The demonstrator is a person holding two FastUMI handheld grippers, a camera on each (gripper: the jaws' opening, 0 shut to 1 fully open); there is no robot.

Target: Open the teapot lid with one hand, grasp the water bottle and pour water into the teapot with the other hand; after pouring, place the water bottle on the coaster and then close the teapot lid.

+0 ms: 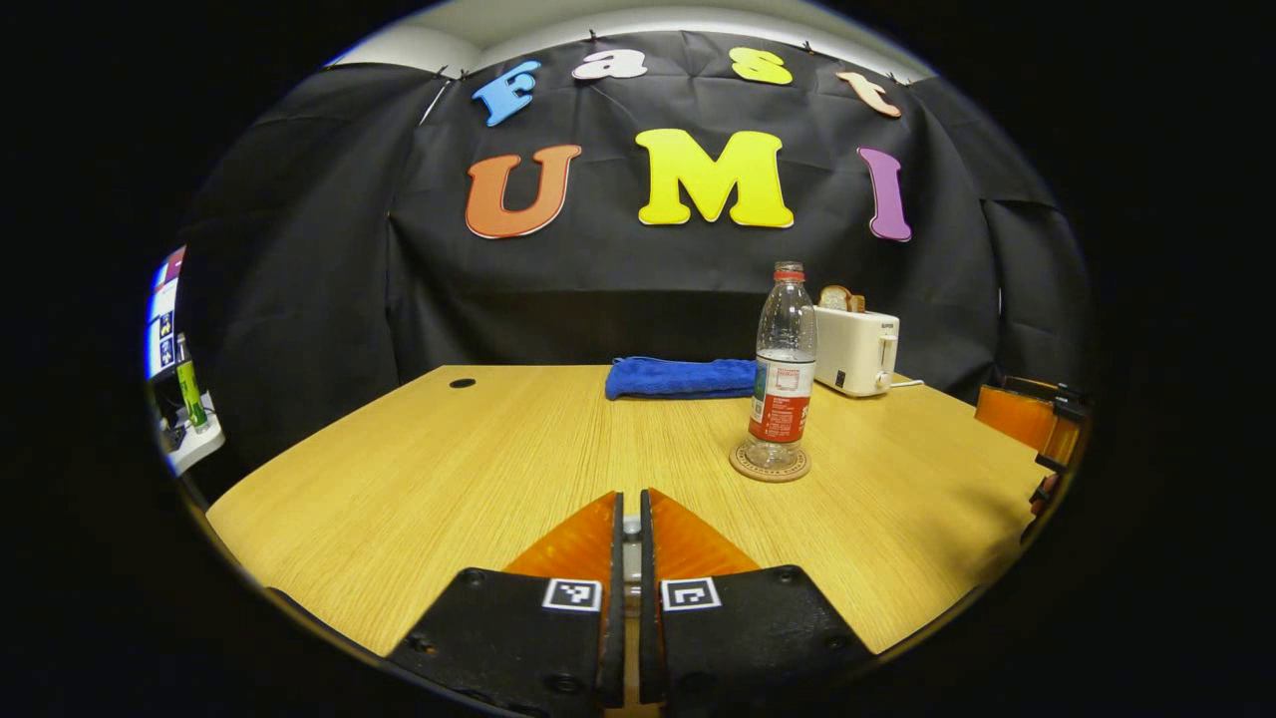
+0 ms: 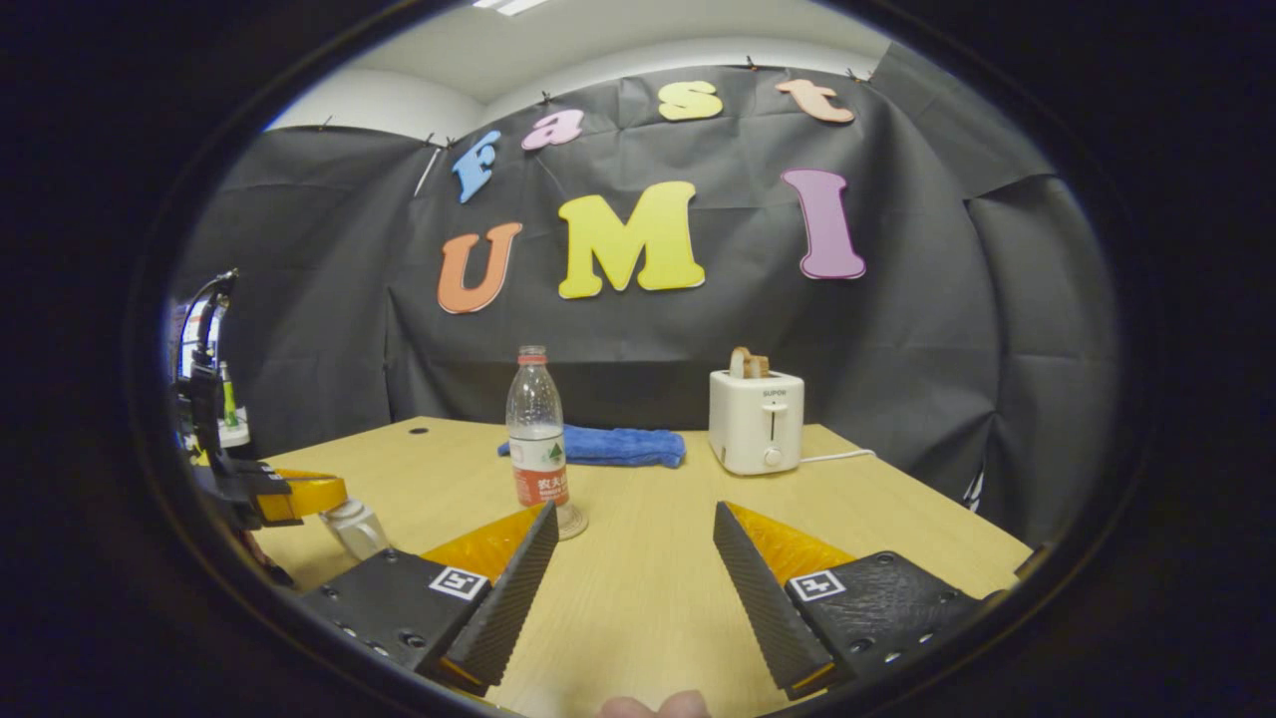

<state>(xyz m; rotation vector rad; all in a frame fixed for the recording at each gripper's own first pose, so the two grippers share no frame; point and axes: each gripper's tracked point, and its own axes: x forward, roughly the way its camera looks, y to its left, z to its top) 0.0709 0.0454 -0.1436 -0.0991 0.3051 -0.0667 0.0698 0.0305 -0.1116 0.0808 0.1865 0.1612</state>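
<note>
Water bottle (image 1: 784, 374), clear ribbed plastic, upright on round coaster (image 1: 769, 465), perhaps cork.

Even overhead light, sharp centres, strong fisheye bend at the rims

Both views are evenly lit from above; in the right gripper view a ceiling light panel (image 2: 513, 6) glows at the top. The wooden table (image 1: 498, 449) is bright with a mild sheen and only soft, short shadows around the water bottle (image 1: 783, 369), which stays crisp with faint highlights on its clear plastic. Away from the bottle, toward the rims, straight table edges curve, the picture dims, and detail blurs slightly.
</note>
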